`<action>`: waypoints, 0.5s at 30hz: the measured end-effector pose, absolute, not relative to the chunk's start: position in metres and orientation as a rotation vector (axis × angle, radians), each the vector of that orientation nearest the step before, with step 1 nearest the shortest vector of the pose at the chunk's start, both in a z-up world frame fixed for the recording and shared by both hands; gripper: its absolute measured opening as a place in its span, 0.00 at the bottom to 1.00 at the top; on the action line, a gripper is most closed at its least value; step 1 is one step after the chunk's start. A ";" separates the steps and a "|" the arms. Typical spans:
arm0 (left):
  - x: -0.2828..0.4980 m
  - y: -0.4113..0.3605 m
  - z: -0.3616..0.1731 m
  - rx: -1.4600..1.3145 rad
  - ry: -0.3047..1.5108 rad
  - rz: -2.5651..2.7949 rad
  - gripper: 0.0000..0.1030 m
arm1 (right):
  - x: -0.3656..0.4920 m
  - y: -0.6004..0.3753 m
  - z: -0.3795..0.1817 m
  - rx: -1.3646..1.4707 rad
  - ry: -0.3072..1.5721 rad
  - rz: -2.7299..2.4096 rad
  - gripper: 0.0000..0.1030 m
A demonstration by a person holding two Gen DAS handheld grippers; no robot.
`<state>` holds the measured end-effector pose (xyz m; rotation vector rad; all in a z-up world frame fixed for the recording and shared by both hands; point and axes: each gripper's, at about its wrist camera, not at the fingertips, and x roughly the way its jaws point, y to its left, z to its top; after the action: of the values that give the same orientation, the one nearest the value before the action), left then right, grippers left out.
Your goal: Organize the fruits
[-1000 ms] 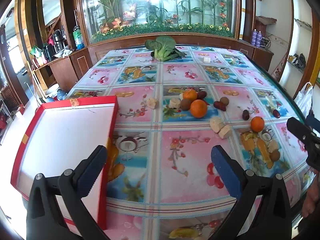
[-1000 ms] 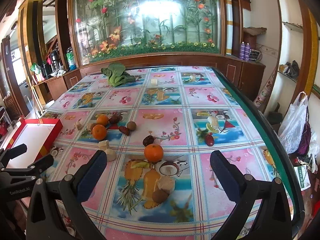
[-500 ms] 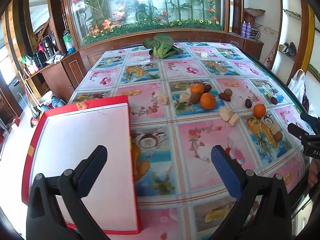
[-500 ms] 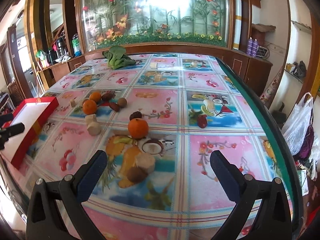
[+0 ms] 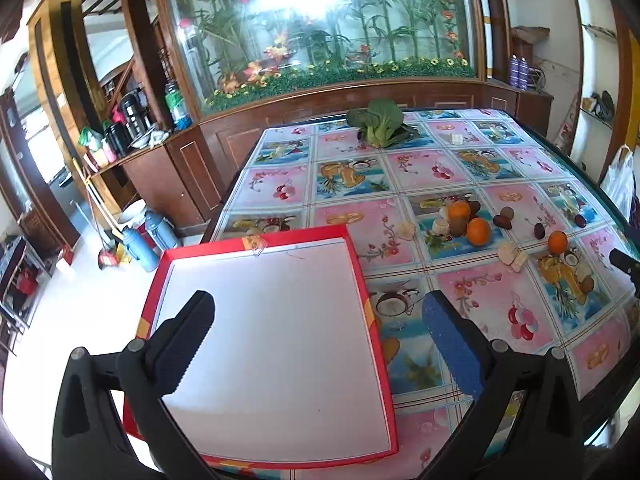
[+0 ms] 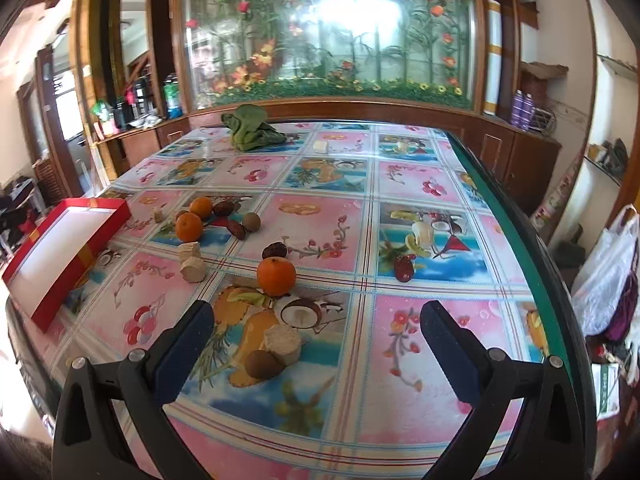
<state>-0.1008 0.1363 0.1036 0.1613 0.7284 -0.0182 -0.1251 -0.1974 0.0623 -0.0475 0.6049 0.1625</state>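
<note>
**A:** Where's everything sitting right now?

**Me:** My left gripper (image 5: pixel 316 336) hangs over the red tray (image 5: pixel 256 246), fingers spread wide, nothing in them. The tray's white inside is bare, and it sits at the table's near left corner. My right gripper (image 6: pixel 312 334) is wide apart too, gripping nothing, low above the tablecloth (image 6: pixel 420 344).

**A:** And the fruit?

**Me:** Scattered mid-table, well apart from the tray. Nearest orange (image 6: pixel 276 276) is just ahead of my right fingers, two more oranges (image 6: pixel 189 227) further left with some dark dates (image 6: pixel 237 230). A kiwi (image 6: pixel 264 364) touches a pale chunk.
</note>
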 end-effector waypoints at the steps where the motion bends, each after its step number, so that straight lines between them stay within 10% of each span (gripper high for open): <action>1: -0.098 0.133 0.105 0.160 0.729 -0.026 1.00 | -0.131 -0.204 0.065 -0.067 0.593 0.156 0.99; 15: -0.051 0.062 0.088 0.149 0.767 -0.211 1.00 | -0.133 -0.237 0.057 0.076 0.622 0.172 0.99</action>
<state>-0.0513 0.0616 0.0881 0.1489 0.7668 -0.2110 -0.1333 -0.2366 0.0566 0.0756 0.6220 0.1723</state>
